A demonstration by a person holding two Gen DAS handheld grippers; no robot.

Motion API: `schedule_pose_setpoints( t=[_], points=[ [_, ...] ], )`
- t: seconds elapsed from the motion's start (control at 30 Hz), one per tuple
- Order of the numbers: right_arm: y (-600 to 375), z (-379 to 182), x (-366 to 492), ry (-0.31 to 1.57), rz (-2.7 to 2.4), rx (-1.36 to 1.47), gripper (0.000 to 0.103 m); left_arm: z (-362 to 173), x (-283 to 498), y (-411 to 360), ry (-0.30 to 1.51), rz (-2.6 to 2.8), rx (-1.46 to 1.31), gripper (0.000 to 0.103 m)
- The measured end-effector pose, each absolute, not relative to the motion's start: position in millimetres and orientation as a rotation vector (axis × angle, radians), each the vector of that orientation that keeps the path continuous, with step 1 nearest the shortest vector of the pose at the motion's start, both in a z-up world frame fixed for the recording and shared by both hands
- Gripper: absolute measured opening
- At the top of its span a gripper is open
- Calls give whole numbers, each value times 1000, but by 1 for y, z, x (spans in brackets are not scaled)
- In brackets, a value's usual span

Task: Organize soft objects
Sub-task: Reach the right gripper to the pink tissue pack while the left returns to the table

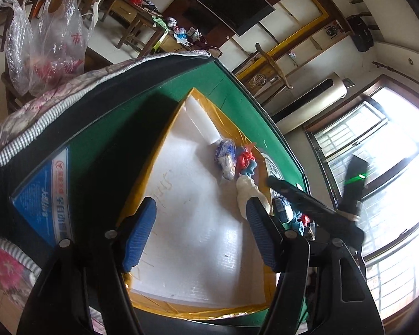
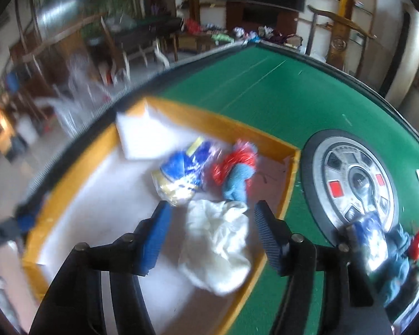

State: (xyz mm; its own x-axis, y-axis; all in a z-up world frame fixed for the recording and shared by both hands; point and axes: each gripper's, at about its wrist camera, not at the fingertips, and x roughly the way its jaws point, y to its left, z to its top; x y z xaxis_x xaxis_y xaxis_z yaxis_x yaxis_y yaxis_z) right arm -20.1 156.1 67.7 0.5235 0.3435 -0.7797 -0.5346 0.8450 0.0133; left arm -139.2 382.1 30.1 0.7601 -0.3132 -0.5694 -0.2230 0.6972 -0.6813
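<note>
Right wrist view is showing the right gripper (image 2: 209,223) hanging parted and empty over the white cloth (image 2: 218,251) lying just below it inside the tray (image 2: 290,173), where loose folds are risking snagging a finger as it lifts.

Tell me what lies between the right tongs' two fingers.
In the right wrist view, the white cloth lies in the tray, between the open right tongs' blue fingers; neither finger presses it.
</note>
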Motion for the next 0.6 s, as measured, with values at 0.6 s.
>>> schedule_pose_setpoints(
  t=[0.6],
  points=[
    [-191, 72, -87, 819, 58, 232, 67, 61, -119, 251, 774, -345, -580, 71]
  ],
)
